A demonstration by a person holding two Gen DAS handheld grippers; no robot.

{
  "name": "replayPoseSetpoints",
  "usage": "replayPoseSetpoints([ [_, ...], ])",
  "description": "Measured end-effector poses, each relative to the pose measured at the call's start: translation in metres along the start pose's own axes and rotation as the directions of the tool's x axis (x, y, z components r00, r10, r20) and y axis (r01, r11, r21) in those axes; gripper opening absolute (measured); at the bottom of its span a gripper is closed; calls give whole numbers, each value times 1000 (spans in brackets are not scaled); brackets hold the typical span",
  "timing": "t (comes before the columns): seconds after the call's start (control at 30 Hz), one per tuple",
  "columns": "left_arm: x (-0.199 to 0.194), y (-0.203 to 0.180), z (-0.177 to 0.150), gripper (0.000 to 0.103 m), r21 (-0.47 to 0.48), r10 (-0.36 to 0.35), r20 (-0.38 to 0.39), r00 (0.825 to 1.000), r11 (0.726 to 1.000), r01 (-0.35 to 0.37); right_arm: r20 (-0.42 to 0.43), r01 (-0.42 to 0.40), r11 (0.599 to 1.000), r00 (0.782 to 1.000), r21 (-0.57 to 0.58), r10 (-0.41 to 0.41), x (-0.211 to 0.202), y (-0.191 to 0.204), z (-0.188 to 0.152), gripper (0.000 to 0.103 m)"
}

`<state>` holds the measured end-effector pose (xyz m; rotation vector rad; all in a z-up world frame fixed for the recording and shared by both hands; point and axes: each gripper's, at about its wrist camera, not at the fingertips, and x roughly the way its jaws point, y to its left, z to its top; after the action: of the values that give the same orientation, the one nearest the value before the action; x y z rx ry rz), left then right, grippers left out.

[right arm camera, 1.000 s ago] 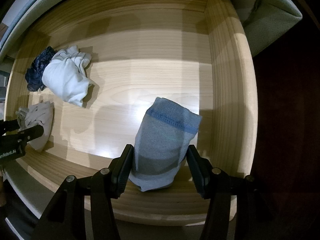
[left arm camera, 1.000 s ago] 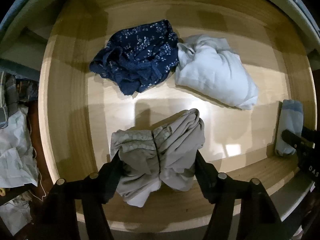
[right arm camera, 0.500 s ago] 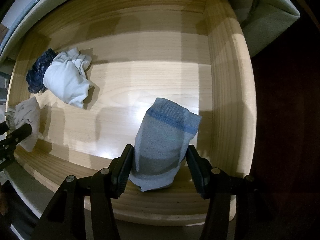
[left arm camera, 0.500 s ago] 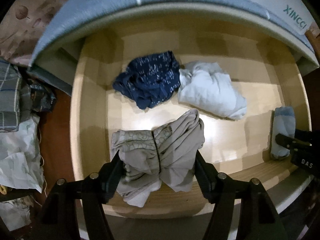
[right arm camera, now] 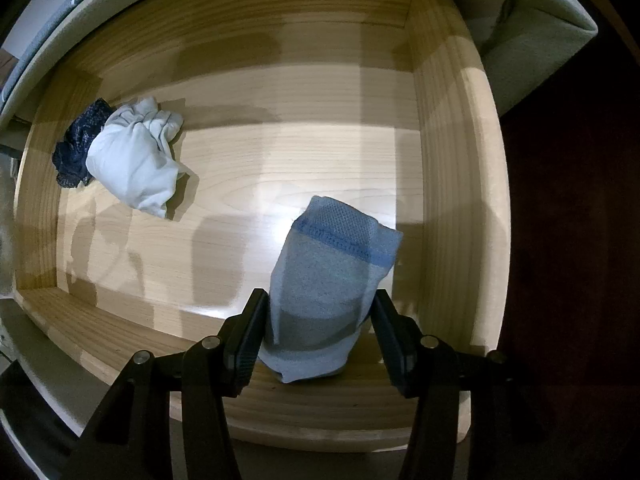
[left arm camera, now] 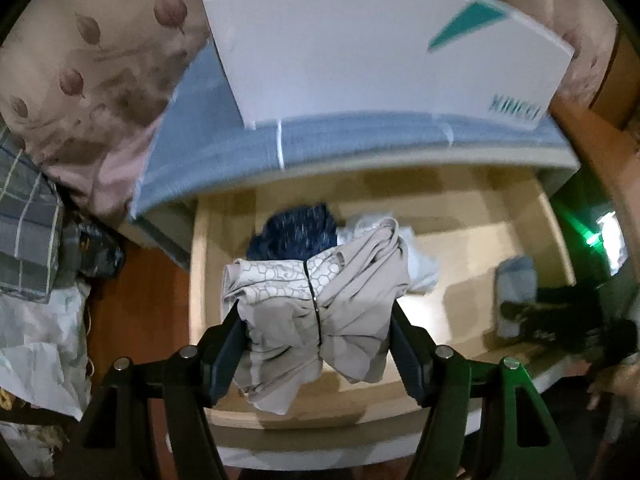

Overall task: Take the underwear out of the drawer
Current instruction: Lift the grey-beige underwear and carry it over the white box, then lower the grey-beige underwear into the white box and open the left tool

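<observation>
My left gripper (left arm camera: pixel 316 320) is shut on beige underwear (left arm camera: pixel 352 280), a bunched piece with a patterned band, held in the air above the open wooden drawer (left arm camera: pixel 480 220). In the right wrist view my right gripper (right arm camera: pixel 319 304) points down into the drawer (right arm camera: pixel 452 160). Its pads press both sides of folded light-blue underwear (right arm camera: pixel 332 256), which rests on the drawer floor near the front right corner. Navy patterned underwear (right arm camera: pixel 80 144) and white underwear (right arm camera: pixel 136 164) lie together at the back left. The left wrist view shows the blue piece (left arm camera: pixel 516 280) too, with the right gripper blurred beside it.
A white box (left arm camera: pixel 380 40) lies on the blue-grey top above the drawer. Floral fabric (left arm camera: pixel 92 80), a plaid cloth (left arm camera: pixel 24 240) and crumpled pale cloth (left arm camera: pixel 36 340) crowd the left side. A person's hand (left arm camera: pixel 616 392) shows at the lower right.
My left gripper has risen and tilted up with the beige underwear, lifting it off the drawer floor and out of the right wrist view. The right gripper has stayed around the blue piece.
</observation>
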<state>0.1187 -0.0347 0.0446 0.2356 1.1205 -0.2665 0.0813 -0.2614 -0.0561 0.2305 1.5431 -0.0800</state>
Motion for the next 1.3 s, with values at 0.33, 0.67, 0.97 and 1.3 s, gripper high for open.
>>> replayPoseSetpoints([
  [0.33, -86, 17, 50, 68, -2, -26, 220, 975, 1000, 27, 2, -2, 1000, 1000, 2, 2, 0, 0, -1, 49],
  [0.67, -130, 22, 126, 68, 2, -31, 372, 928, 999, 32, 3, -1, 1000, 1000, 2, 1, 1, 1, -1, 49],
  [0.97, -87, 12, 182, 68, 13, -8, 331, 943, 1000, 4, 8, -9, 1000, 1000, 8, 9, 1, -1, -1, 50],
  [1.3, -35, 12, 203, 69, -29, 37, 283, 959, 999, -30, 11, -11, 1000, 1000, 6, 11, 0, -3, 2, 50],
])
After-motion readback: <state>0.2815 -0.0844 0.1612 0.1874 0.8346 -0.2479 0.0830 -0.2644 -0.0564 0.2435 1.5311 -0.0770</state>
